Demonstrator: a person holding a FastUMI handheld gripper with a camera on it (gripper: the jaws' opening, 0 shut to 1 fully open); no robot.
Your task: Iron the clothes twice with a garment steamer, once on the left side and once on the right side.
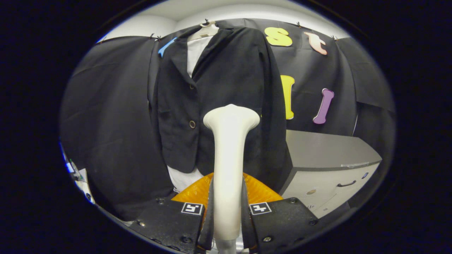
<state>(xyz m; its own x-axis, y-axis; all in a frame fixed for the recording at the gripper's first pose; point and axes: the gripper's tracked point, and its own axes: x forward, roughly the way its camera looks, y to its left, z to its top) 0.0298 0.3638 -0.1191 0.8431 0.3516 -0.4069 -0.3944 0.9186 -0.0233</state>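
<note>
A black blazer (226,81) over a white shirt (196,53) hangs on a white hanger (204,30) against the booth wall, straight ahead of the fingers. My gripper (227,208) is shut on the handle of a cream garment steamer (229,151), which stands upright between the fingers. The steamer's flared head (231,118) sits in front of the blazer's right half, level with the lower button (192,124). I cannot tell whether the head touches the cloth. The white shirt hem (183,178) hangs out below the jacket.
A grey drawer cabinet (328,165) with a dark handle stands to the right of the blazer, close to its hem. An orange rounded object (197,192) lies just beyond the fingers under the jacket. Black cloth covers the wall on the left.
</note>
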